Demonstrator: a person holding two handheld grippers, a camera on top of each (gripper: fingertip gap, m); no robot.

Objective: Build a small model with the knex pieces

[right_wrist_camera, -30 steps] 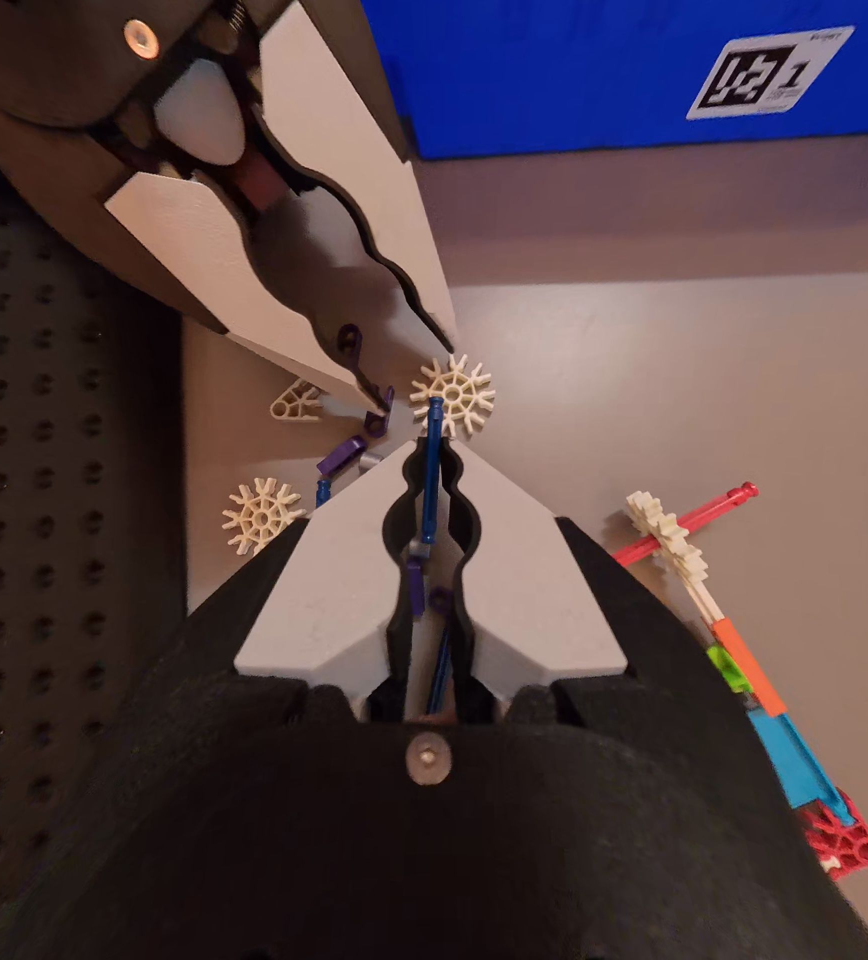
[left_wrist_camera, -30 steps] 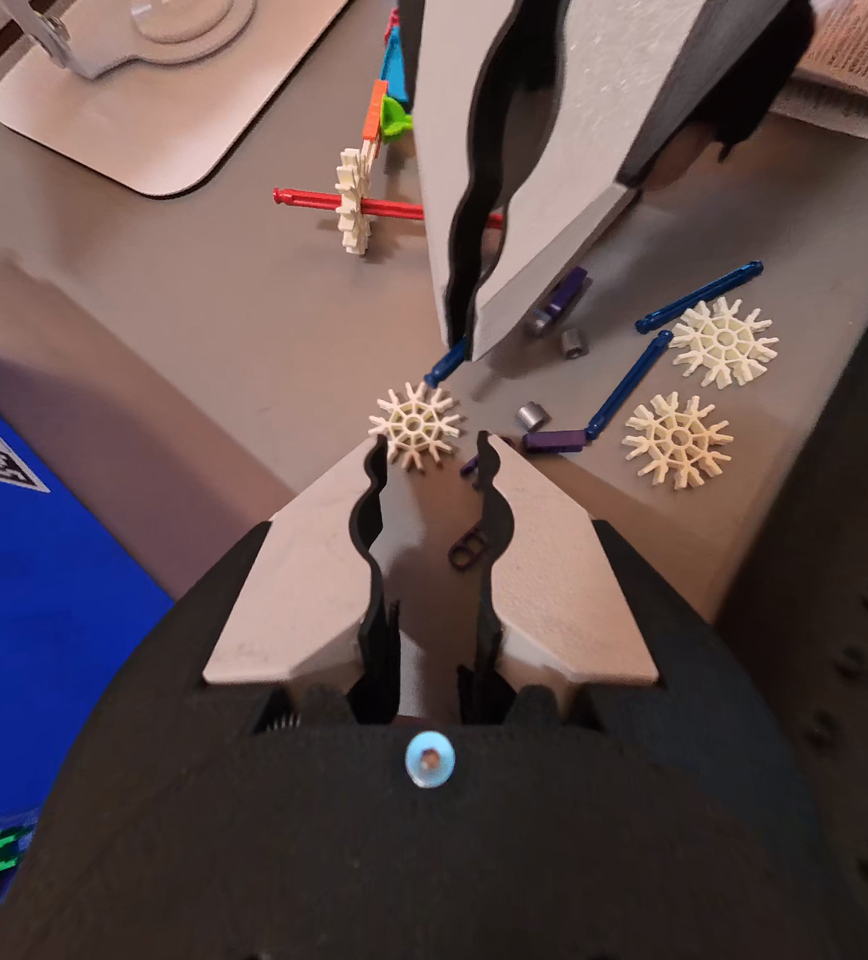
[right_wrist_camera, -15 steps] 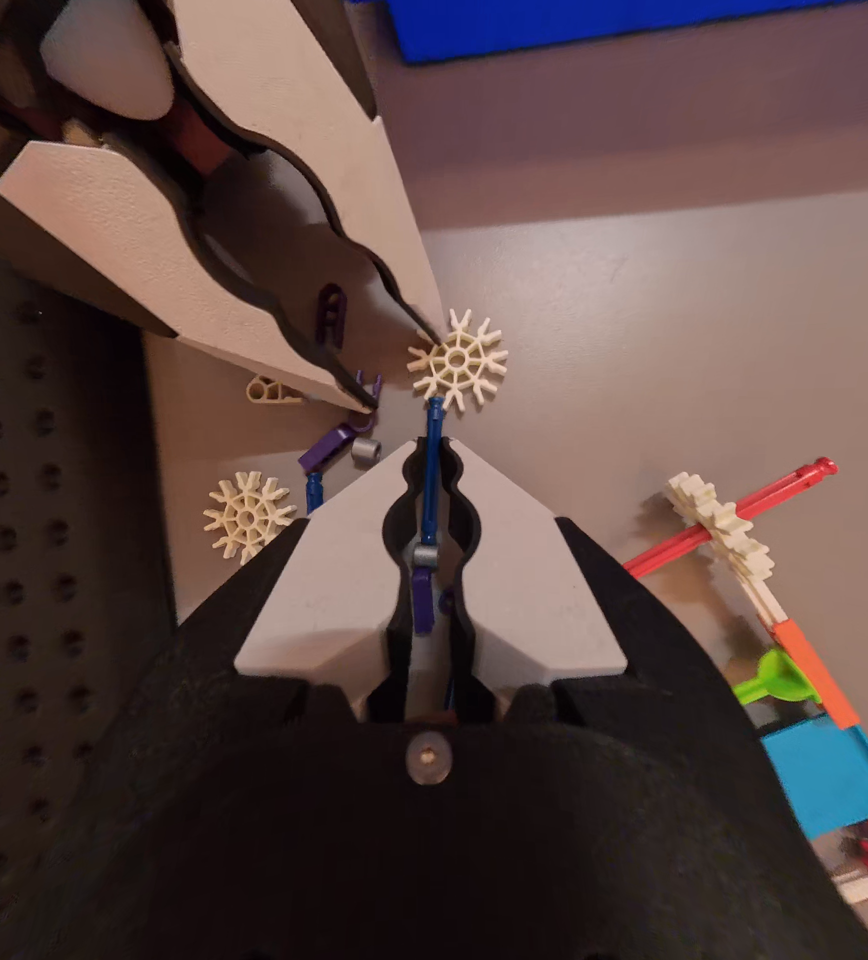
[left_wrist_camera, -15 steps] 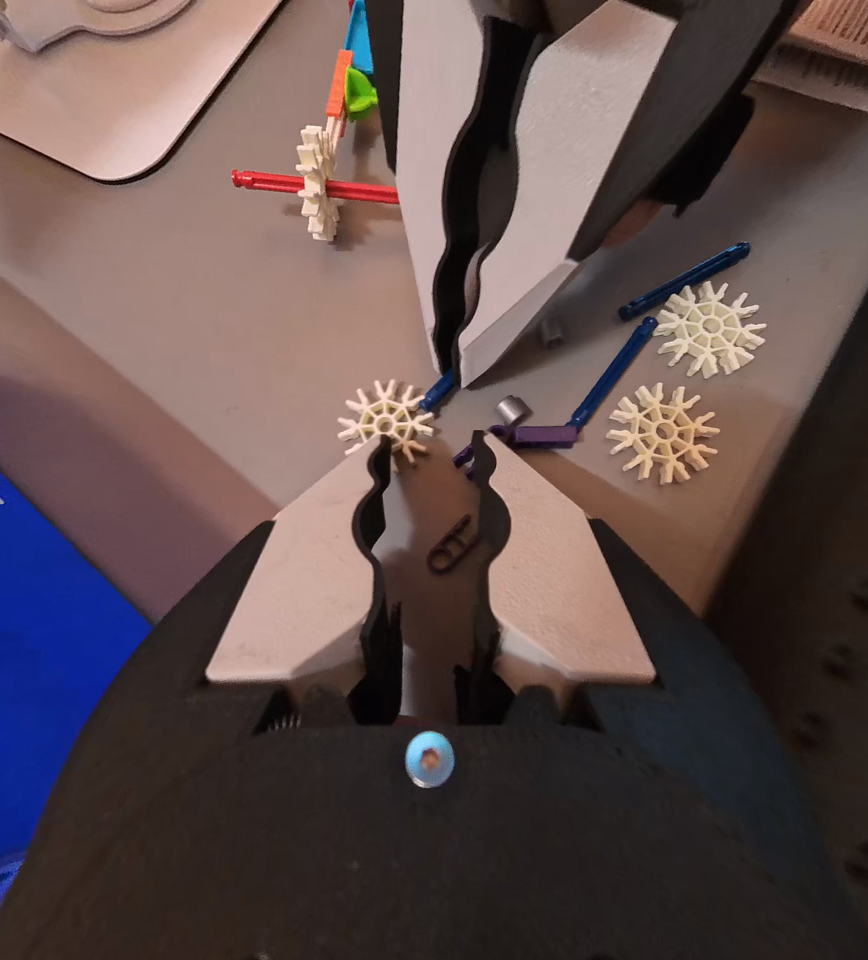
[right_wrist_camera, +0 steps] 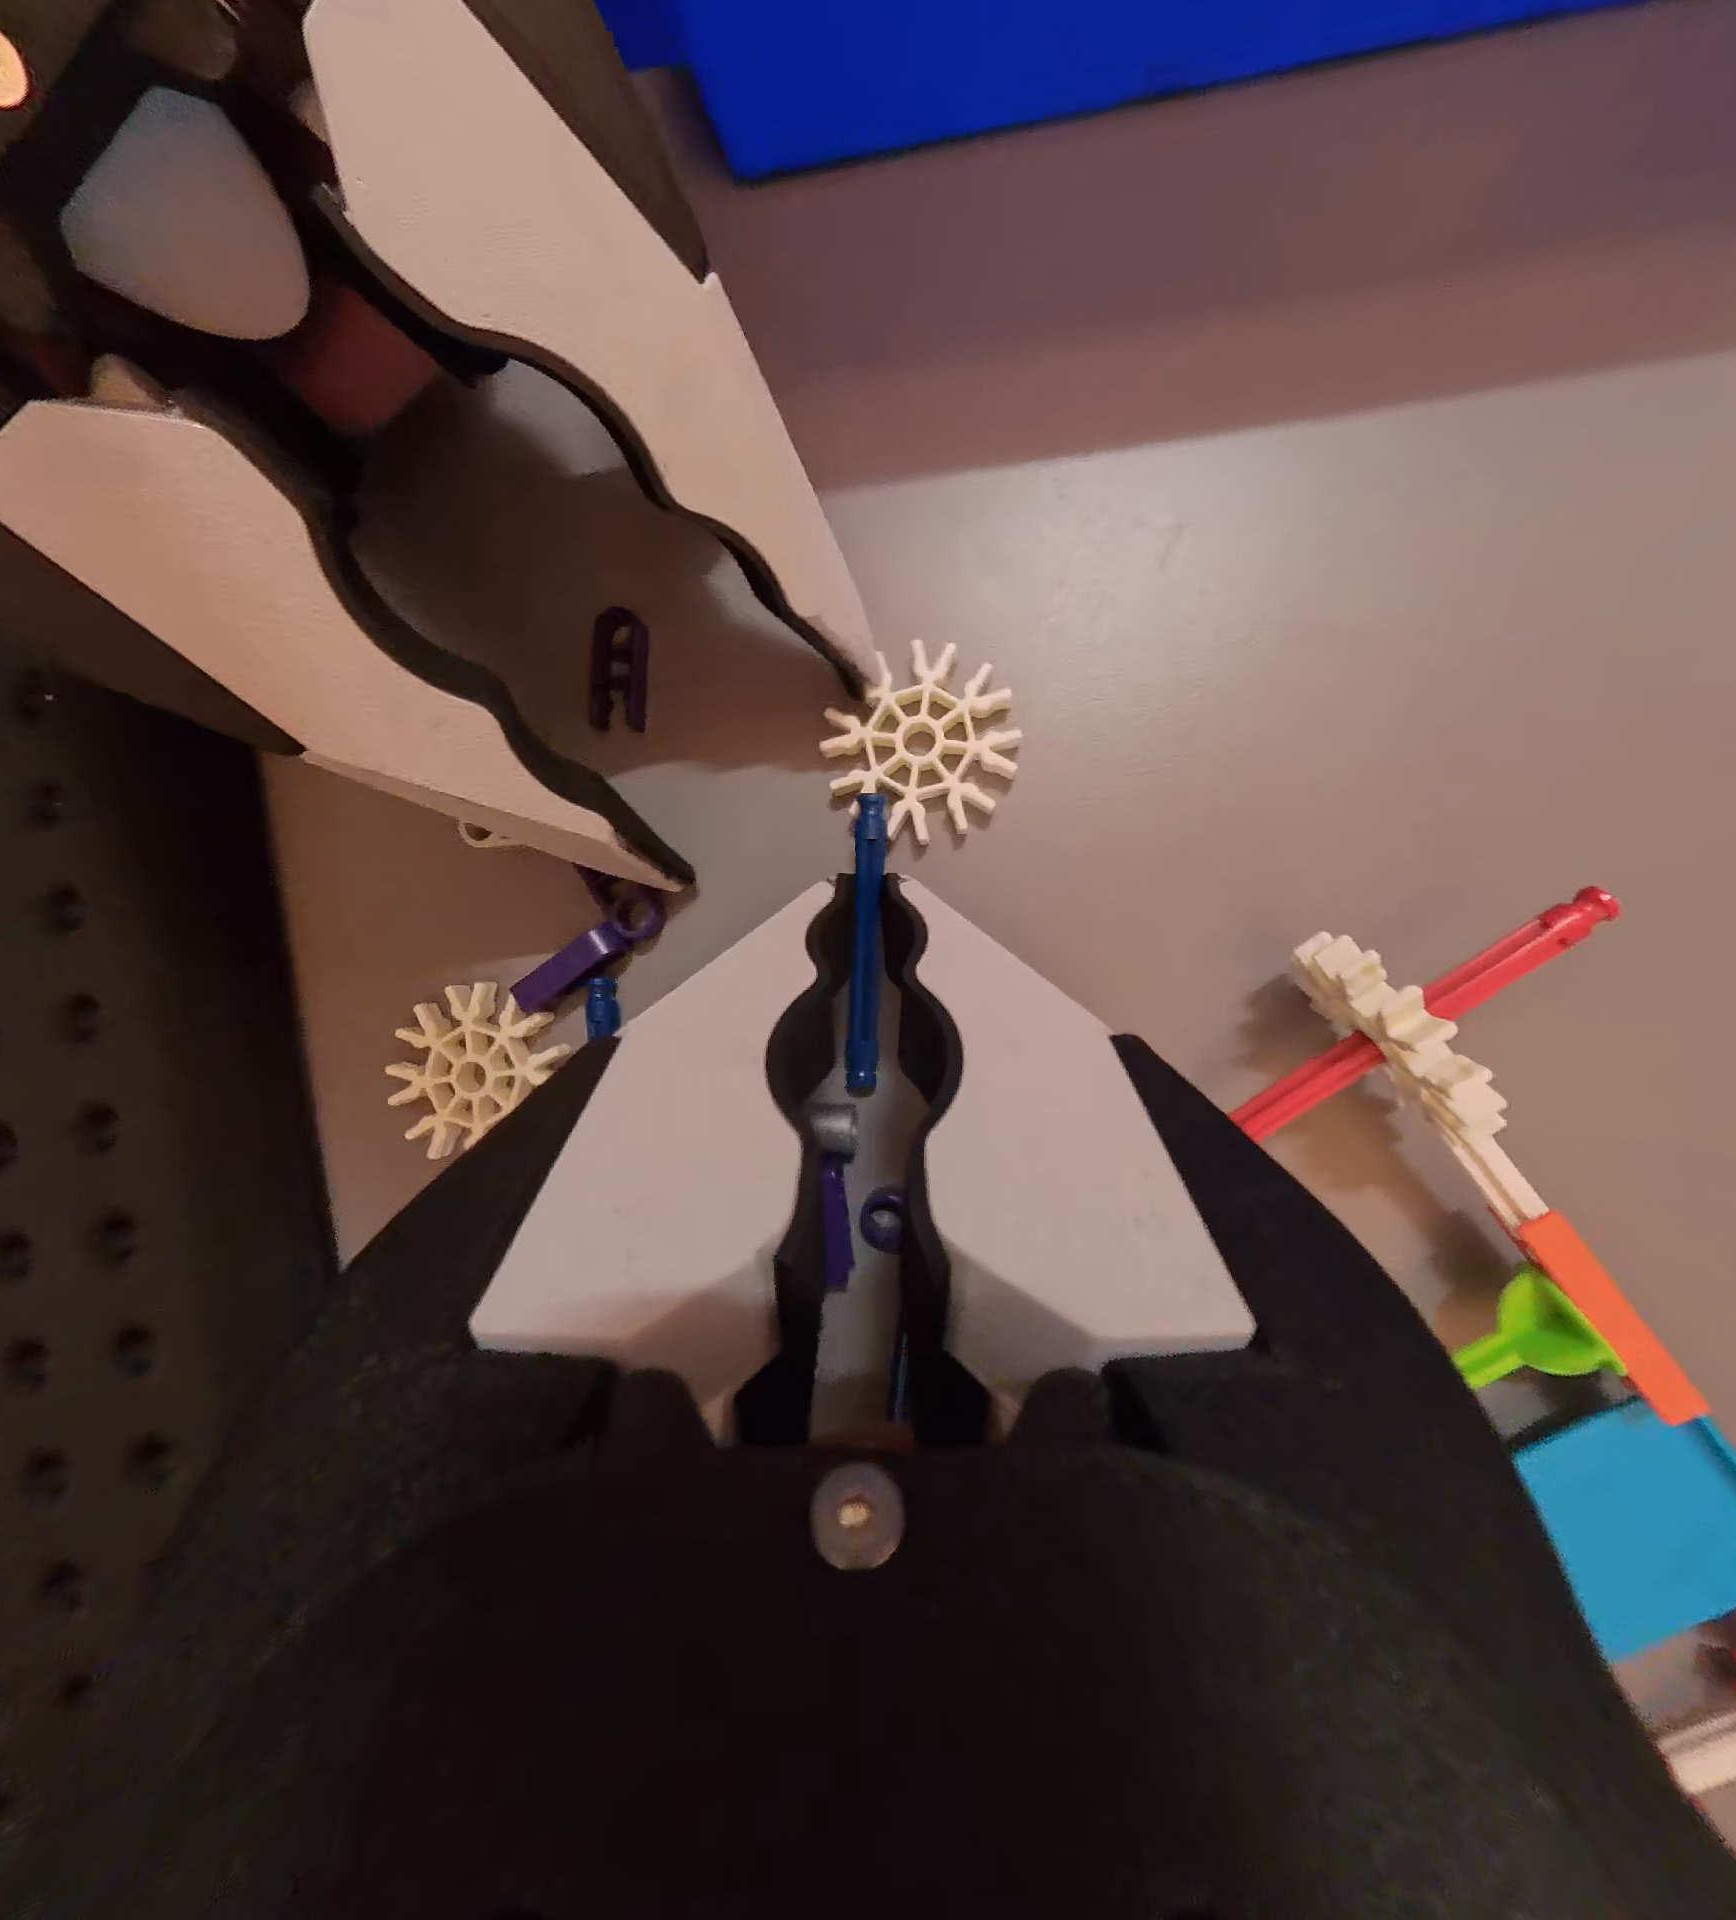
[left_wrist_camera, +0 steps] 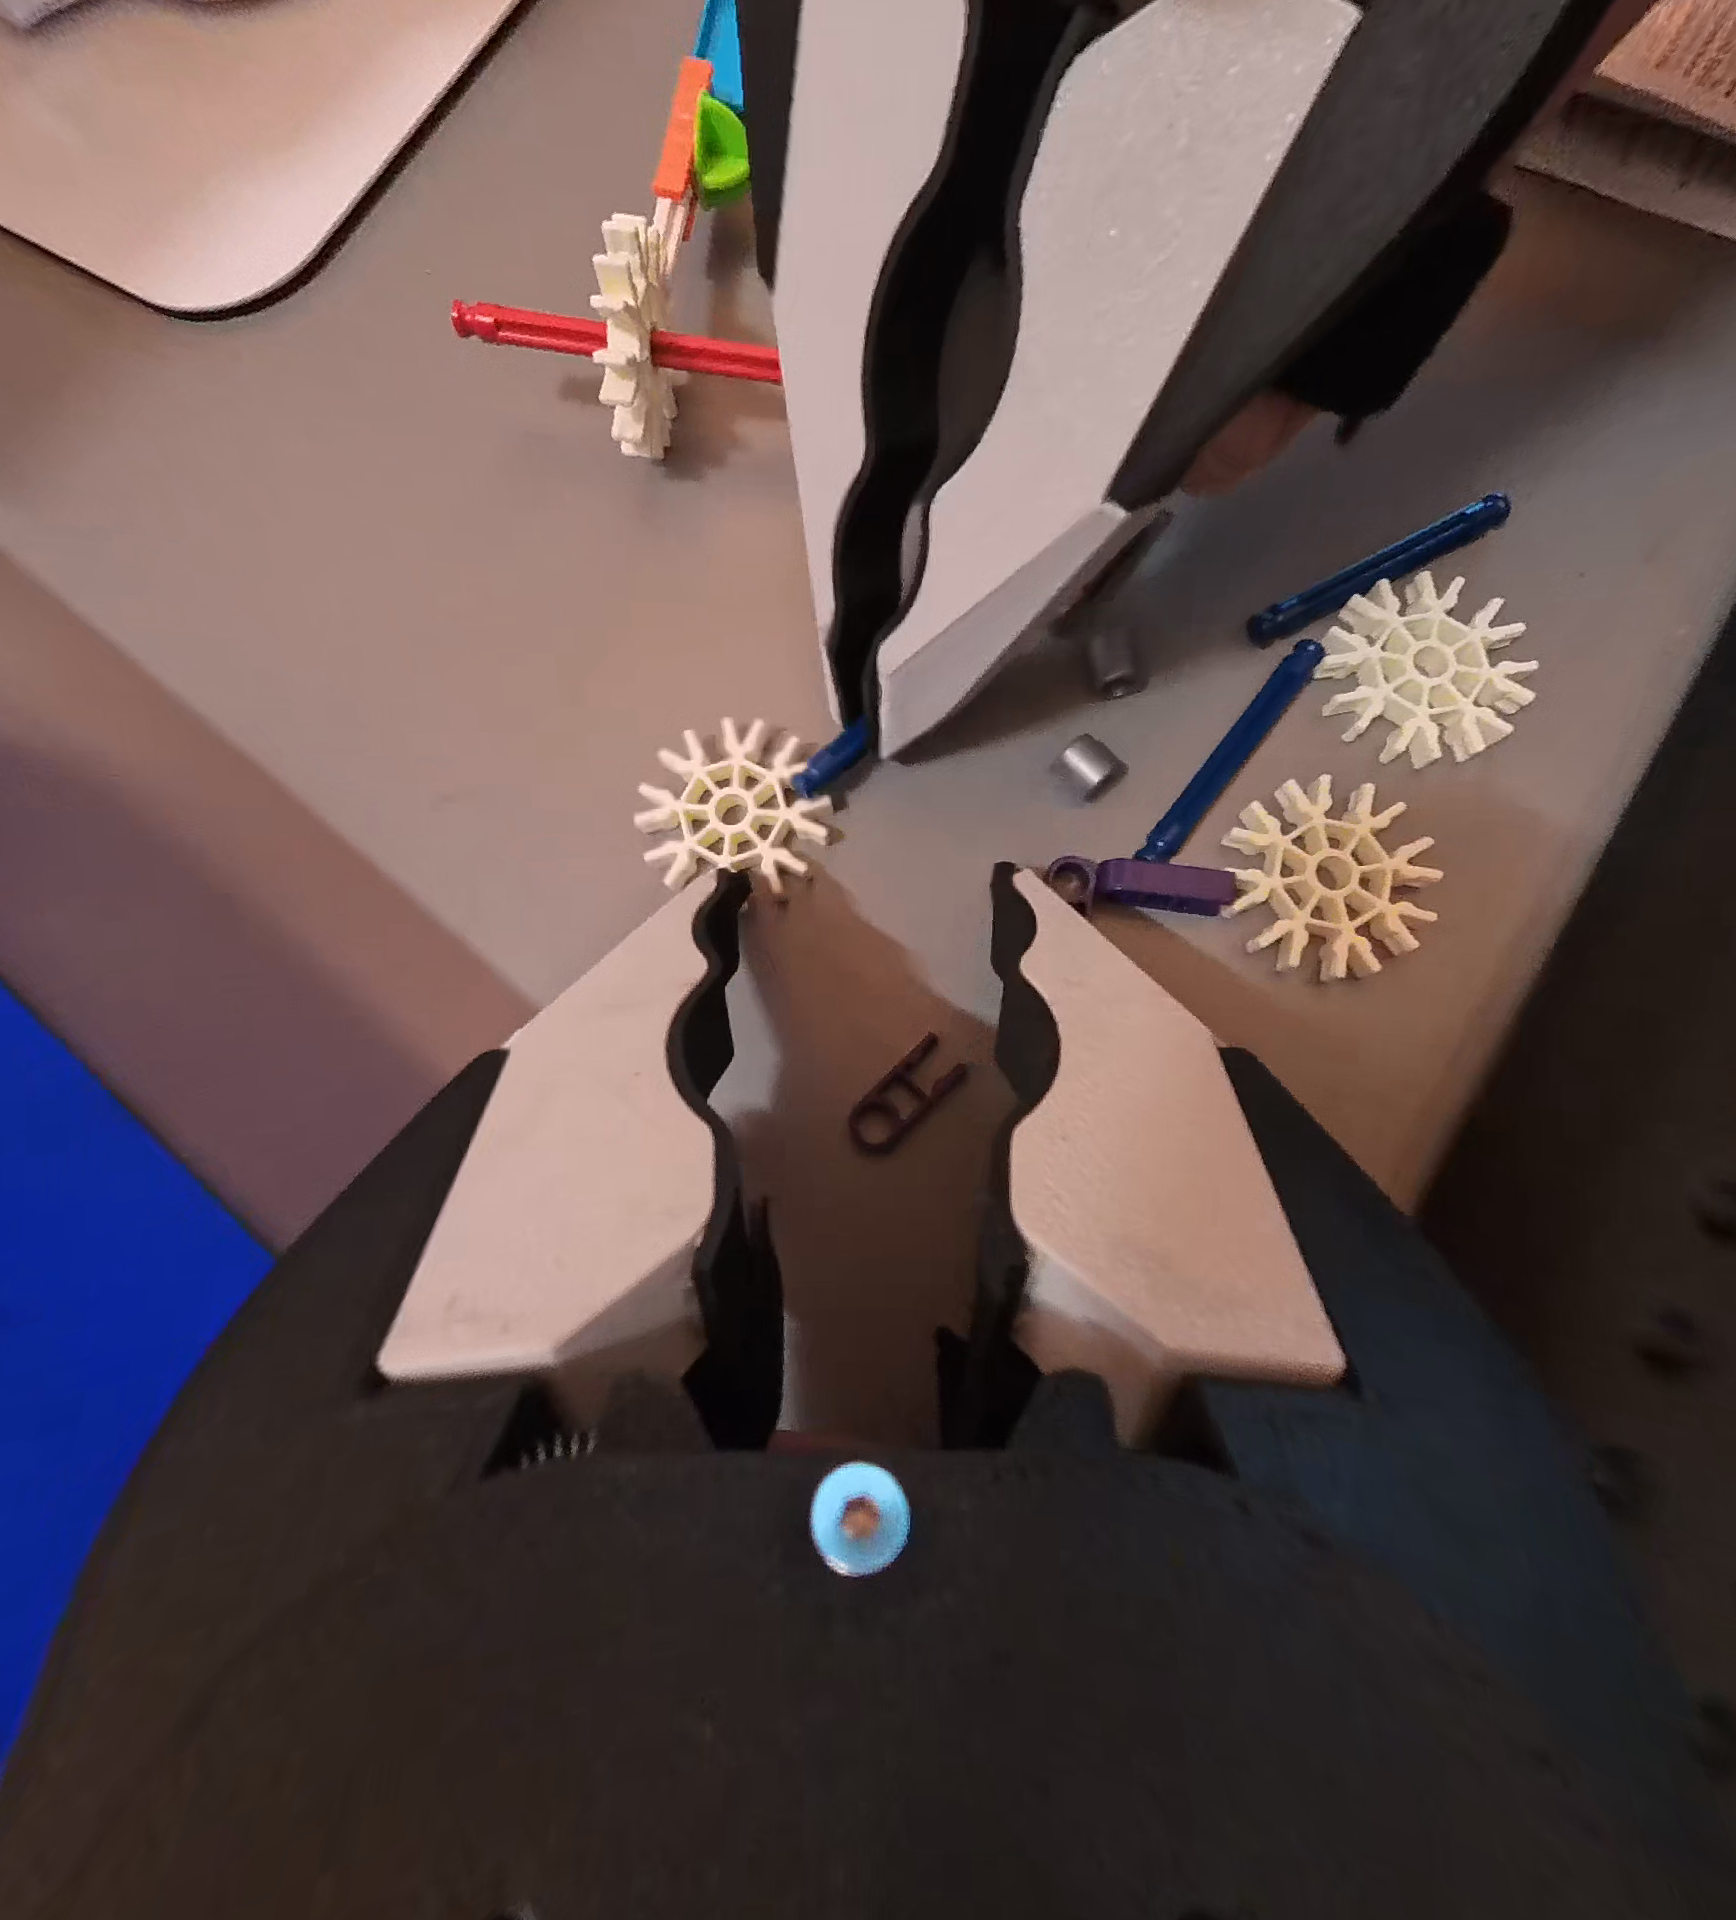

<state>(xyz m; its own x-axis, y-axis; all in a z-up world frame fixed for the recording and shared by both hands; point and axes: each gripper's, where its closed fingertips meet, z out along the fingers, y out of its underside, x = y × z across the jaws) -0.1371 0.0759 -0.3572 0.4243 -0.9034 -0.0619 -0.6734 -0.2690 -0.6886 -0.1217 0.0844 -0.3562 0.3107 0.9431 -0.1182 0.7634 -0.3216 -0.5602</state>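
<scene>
Near the table's edge, the right gripper point(right_wrist_camera: 869, 883) clenches a blue rod point(right_wrist_camera: 866, 935) aimed at a white snowflake connector point(right_wrist_camera: 921, 740); the left gripper point(left_wrist_camera: 869, 894), jaws released, steadies it.

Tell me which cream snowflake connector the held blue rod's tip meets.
The lone snowflake connector by the left gripper's fingertip, touching the blue rod; the other two lie apart.

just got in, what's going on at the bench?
A person works two handheld claws over a table strewn with toy building pieces. The right claw is shut on a blue rod, its tip at a cream snowflake wheel. The left claw is open, one fingertip against that wheel, with a small dark clip lying between its fingers.
</scene>
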